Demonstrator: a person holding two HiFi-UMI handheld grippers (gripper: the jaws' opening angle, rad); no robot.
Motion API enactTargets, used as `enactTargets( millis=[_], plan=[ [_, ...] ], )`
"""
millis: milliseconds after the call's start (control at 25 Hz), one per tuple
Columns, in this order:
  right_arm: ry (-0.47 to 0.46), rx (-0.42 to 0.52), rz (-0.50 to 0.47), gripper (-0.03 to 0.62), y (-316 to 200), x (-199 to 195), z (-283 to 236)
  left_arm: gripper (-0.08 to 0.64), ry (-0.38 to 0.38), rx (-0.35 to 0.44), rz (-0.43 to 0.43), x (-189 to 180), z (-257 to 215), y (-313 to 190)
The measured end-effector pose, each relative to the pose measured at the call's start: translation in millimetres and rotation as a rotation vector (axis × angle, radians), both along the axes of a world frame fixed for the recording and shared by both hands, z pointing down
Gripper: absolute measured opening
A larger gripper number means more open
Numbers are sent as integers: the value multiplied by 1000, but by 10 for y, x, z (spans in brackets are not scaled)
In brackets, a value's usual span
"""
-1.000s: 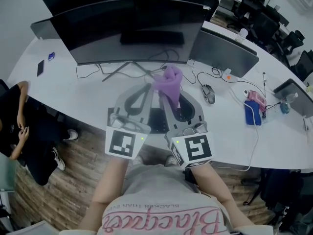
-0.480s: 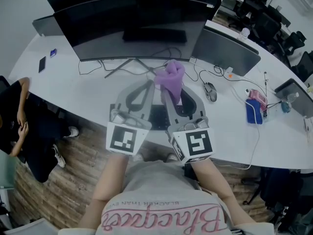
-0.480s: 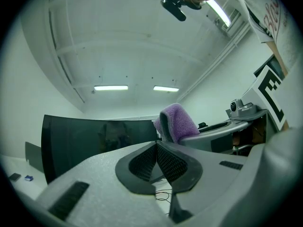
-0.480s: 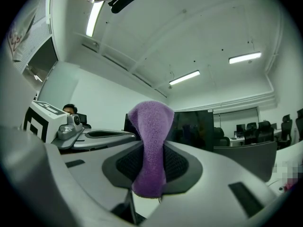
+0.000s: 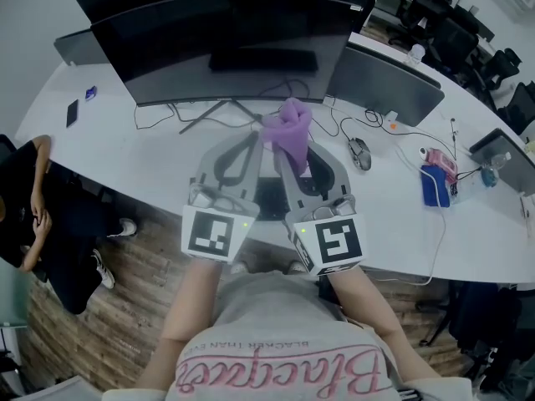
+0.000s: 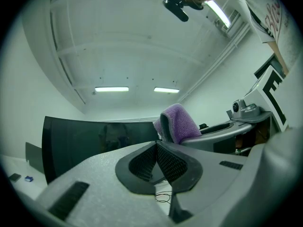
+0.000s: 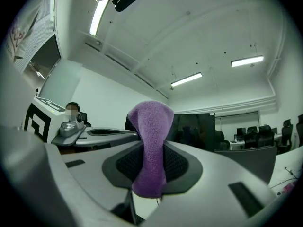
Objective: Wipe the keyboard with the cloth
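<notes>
Purple cloth [image 7: 150,136], clamped by right gripper [image 7: 151,167]

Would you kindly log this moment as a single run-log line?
left gripper: shut, empty | right gripper: shut on purple cloth | both: held above desk, before monitor | keyboard: mostly hidden beneath them

The fuzzy purple cloth [image 7: 150,141] is bunched into an upright wad, pinched between the fingers [image 7: 180,167] of the right gripper [image 7: 151,163], and its rounded top pokes out beyond them. The dark flat keyboard [image 5: 269,197] lies on the white bench [image 5: 150,153] beneath, mostly hidden.
</notes>
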State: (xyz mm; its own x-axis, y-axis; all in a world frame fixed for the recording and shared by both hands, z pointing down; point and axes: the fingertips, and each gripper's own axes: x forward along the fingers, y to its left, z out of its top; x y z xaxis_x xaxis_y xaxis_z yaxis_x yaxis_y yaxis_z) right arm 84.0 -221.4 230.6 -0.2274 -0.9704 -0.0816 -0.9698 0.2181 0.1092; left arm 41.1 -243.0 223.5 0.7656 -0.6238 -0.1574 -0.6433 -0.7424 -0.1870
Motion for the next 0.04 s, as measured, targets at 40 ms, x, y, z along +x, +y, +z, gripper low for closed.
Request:
enactTargets(
  millis=[40],
  plan=[
    [1,0,1,94,6,3,5,6,1,0,1,4,1,4]
  ],
)
